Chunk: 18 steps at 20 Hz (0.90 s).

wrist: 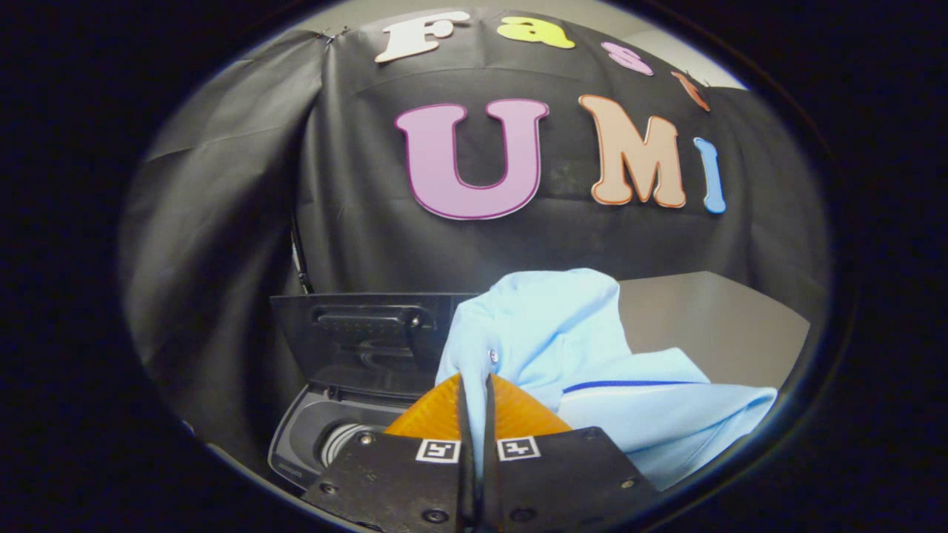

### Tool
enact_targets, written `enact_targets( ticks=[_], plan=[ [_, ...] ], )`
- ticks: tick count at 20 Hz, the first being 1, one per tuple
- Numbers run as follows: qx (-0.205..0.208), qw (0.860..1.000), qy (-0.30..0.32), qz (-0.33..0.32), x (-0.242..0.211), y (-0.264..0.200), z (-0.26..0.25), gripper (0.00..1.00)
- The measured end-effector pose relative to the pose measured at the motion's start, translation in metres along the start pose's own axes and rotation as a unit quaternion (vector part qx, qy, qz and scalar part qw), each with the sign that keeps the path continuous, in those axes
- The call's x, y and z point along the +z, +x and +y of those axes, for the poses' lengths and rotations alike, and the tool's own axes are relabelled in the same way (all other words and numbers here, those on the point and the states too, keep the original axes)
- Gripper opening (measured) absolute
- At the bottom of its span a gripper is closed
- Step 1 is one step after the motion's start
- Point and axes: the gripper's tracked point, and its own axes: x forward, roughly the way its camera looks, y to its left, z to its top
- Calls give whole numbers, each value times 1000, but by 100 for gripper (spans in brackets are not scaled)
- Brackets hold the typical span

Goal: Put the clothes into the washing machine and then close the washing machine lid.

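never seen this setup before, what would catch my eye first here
The light blue shirt stands out first: the gripper is shut on a fold of it between its orange fingers, and the rest drapes to the right. Left of it and lower sits the washing machine, its dark lid standing open and the drum opening showing just beside the fingers.

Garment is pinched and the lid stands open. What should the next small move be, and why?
Probably carry it left over the drum opening: the gripper is shut on the light blue shirt, whose bulk drapes right of the fingers, while the lid stands upright.
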Motion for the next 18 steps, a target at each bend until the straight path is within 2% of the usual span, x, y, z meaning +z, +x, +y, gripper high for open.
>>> enact_targets(
  ticks=[7, 15, 18],
  plan=[
    [54, 998, -2, 41, -39, 27, 57, 4],
    [137, 982, 49, 118, -113, 54, 125, 4],
    [132, 980, 32, 145, -129, 56, 126, 7]
  ],
)
